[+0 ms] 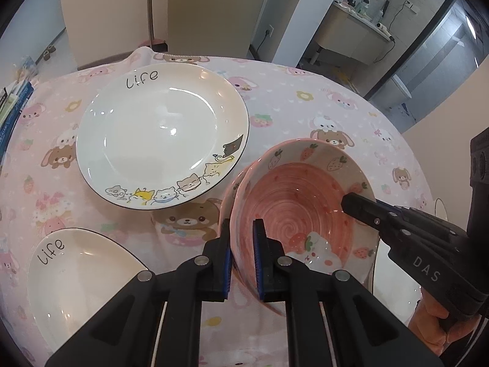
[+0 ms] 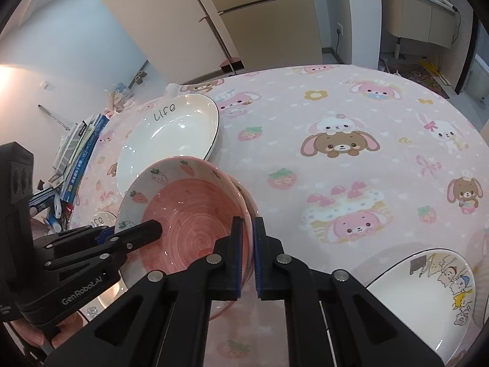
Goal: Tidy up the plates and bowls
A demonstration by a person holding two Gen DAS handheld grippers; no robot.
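Black jaws of the left gripper [image 1: 241, 263] fill the foreground of its own view, closed narrow on the near rim of a pink strawberry bowl [image 1: 302, 211]; the right gripper [image 2: 248, 260] pinches the opposite rim the same way; a two-sided hold presumably keeps the glazed bowl level and stops it slipping.

Largest item: round table under a pink cartoon-animal cloth [image 2: 351, 140]; it carries all the crockery.

Next: white "life" plate with cats along its edge [image 1: 162, 140], lying flat beyond the bowl, nothing on it; a second "life" plate [image 1: 76, 278] sits near the left edge, also bare; a third cat plate [image 2: 424, 293] lies at the right, apart from the others; judgement: plates not yet stacked.

Bowl: held tilted just above the cloth between the plates; a second pink rim shows directly beneath it, so it appears nested in a matching bowl; whether both are lifted I cannot tell; nothing inside either.

Smallest: books [image 2: 82, 153] heaped at the table's far left edge.
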